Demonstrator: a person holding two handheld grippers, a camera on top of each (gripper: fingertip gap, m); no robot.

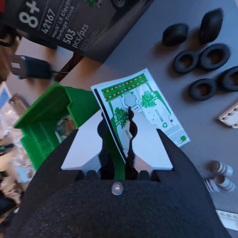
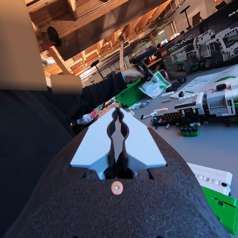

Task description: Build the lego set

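Observation:
My left gripper point(image 1: 115, 110) is shut on a white and green sticker sheet point(image 1: 148, 103) and holds it tilted above the grey table. In the right wrist view that gripper point(image 2: 152, 77) and the sheet point(image 2: 154, 86) hang in the air beside a green bin point(image 2: 128, 95). My right gripper point(image 2: 119, 108) is shut and empty, raised above the table near the person's dark sleeve. The partly built white truck point(image 2: 212, 106) stands on the table to its right.
Several black tyres point(image 1: 185, 63) lie past the sheet, with the set's black box point(image 1: 64, 23) behind them. The green bin point(image 1: 51, 115) is left of the sheet. An open instruction booklet point(image 2: 206, 82), loose small pieces point(image 2: 141, 105) and a green and white panel point(image 2: 219, 206) lie on the table.

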